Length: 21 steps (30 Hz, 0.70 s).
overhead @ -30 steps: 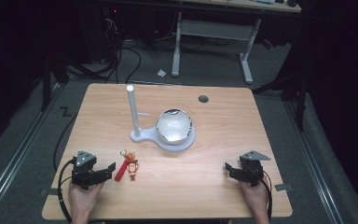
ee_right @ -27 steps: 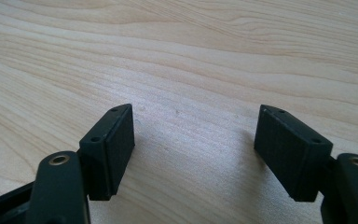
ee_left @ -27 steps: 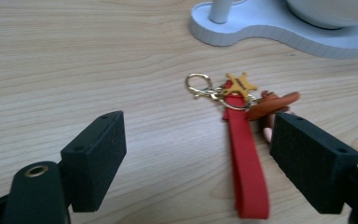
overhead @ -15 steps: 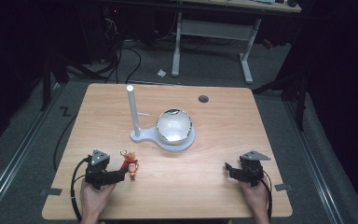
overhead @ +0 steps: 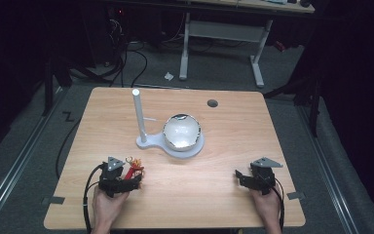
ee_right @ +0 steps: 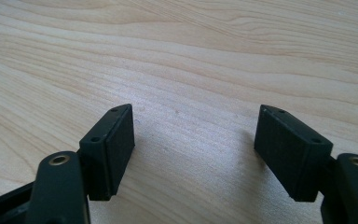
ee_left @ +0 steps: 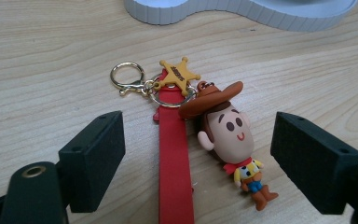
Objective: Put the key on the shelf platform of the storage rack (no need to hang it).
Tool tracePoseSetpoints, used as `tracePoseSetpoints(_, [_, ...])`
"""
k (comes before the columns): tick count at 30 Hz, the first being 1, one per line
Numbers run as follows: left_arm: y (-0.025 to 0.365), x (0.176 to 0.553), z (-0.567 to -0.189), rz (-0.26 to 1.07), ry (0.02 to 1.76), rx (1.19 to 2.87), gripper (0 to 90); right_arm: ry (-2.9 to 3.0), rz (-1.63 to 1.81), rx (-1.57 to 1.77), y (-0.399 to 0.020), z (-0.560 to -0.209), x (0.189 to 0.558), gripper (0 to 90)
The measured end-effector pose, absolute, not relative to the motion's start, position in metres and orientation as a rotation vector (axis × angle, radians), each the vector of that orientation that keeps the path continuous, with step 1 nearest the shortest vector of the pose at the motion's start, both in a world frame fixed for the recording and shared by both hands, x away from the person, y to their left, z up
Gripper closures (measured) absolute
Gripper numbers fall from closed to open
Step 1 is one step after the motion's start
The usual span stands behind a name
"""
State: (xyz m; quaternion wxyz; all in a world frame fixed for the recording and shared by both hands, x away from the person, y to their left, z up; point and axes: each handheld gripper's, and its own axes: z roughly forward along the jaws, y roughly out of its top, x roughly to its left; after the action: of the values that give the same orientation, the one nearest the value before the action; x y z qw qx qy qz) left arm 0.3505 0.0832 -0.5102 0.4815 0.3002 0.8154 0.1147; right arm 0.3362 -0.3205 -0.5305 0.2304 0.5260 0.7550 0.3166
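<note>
A keychain [ee_left: 177, 140] lies flat on the wooden table: a red strap, a gold ring with a yellow star badge, and a small cowboy figure [ee_left: 230, 140] with a brown hat. My left gripper [ee_left: 196, 158] stands open with its two black jaws on either side of the strap and figure, touching neither. In the high view the keychain [overhead: 135, 169] lies at the front left, just ahead of the left gripper [overhead: 126, 179]. My right gripper [overhead: 241, 176] rests open on bare wood at the front right, nothing between its jaws [ee_right: 196, 149].
A white stand [overhead: 173, 141] sits mid-table, with an upright post [overhead: 139, 114] and a shiny dome [overhead: 181, 131] on its round base. Its base edge [ee_left: 223, 9] lies just beyond the keychain. A round hole [overhead: 212, 103] is in the table's far right.
My left gripper has moved right and forward until its open jaws flank the keychain. The right gripper has stayed still.
</note>
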Motion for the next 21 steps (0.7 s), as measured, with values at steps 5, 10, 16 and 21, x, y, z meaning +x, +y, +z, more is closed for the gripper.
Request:
tracePoseSetpoints(5, [0.079, 0.353, -0.515, 0.285, 2.002, 0.729, 19.3, 2.079, 0.870, 1.441, -0.321, -0.531, 0.336, 28.9])
tracePoseSetpoints(10, [0.076, 0.356, -0.517, 0.299, 2.003, 0.731, 22.1, 2.079, 0.871, 1.440, -0.321, -0.531, 0.336, 28.9])
tracePoseSetpoints(16, [0.072, 0.357, -0.522, 0.321, 2.006, 0.747, 26.8, 2.079, 0.870, 1.441, -0.321, -0.531, 0.336, 28.9])
tracePoseSetpoints(21, [0.069, 0.355, -0.524, 0.345, 1.994, 0.757, 37.0, 2.077, 0.871, 1.445, -0.321, -0.530, 0.336, 28.9])
